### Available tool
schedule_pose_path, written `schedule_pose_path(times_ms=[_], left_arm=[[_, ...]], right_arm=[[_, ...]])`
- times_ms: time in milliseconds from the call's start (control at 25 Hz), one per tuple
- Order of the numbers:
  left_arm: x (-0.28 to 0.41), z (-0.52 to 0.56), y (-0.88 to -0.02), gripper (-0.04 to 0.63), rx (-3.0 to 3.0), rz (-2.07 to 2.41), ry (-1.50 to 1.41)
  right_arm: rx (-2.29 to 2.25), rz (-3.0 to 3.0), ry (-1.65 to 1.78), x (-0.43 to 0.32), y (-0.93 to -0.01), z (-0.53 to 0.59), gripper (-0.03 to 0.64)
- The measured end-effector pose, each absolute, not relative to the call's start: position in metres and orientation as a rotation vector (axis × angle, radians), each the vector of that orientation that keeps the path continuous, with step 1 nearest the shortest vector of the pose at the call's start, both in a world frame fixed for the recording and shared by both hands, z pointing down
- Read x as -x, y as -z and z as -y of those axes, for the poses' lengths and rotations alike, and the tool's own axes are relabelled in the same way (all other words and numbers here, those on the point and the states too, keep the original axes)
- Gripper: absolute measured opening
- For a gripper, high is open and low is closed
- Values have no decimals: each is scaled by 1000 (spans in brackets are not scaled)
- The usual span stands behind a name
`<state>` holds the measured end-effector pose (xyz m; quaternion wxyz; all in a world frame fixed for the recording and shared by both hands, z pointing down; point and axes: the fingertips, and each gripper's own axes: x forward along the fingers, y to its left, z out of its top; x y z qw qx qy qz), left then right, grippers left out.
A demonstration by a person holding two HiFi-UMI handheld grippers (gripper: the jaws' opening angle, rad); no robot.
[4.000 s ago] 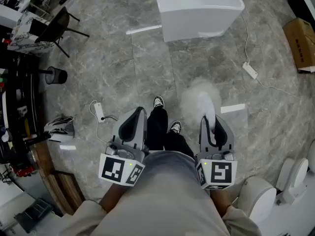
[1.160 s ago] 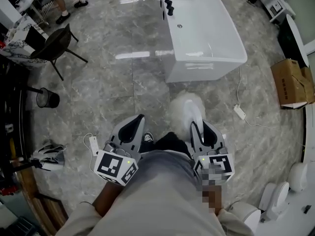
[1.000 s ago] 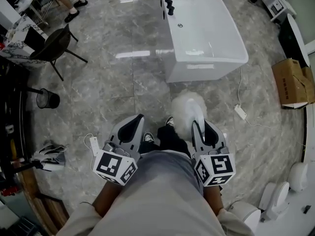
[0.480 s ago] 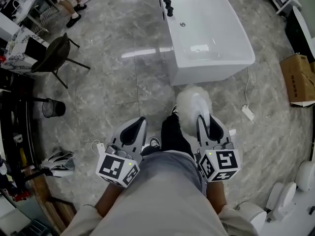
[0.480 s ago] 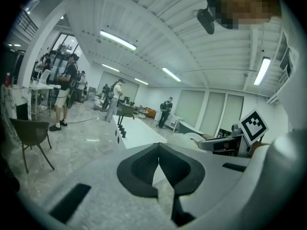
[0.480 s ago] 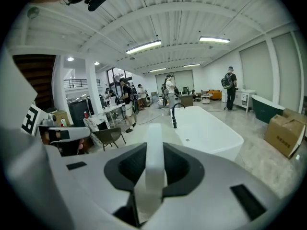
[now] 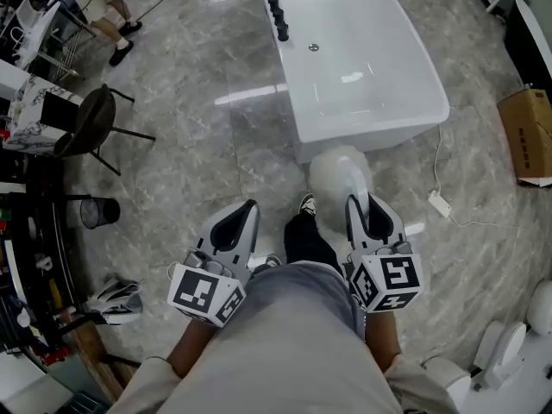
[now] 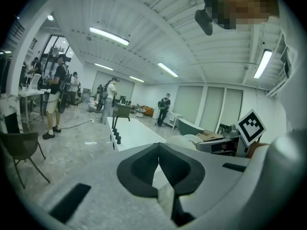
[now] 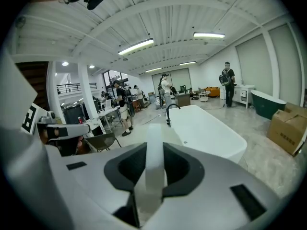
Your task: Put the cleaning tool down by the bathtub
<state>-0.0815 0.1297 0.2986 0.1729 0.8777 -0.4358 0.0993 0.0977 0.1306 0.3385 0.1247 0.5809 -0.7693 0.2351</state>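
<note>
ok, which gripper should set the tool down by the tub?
Right: the right gripper holds the cleaning tool by its handle, fluffy head pointing toward the bathtub. The left gripper is empty.

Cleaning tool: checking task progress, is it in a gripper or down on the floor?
In the right gripper: its white handle sits clamped between the fingers, fluffy head toward the bathtub.

The cleaning tool (image 7: 338, 171) is a fluffy white duster head on a flat white handle. The right gripper (image 7: 363, 207) clamps the handle between its fingers, with the fluff pointing forward at the near end of the bathtub (image 7: 371, 128). The bathtub is white, freestanding and rectangular, with a black faucet (image 7: 276, 11) on its left rim.
</note>
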Motion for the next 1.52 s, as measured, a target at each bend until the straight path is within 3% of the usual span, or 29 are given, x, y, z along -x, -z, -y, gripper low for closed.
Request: schedule_pose_path(times_ms=[520, 1520], left_arm=[[10, -31, -299, 6, -2447, 1271, -324], [1, 50, -296, 7, -2509, 1155, -305]], right_arm=[[-1626, 2267, -760, -161, -355, -32, 86], [-1649, 2239, -791, -149, -363, 47, 86]])
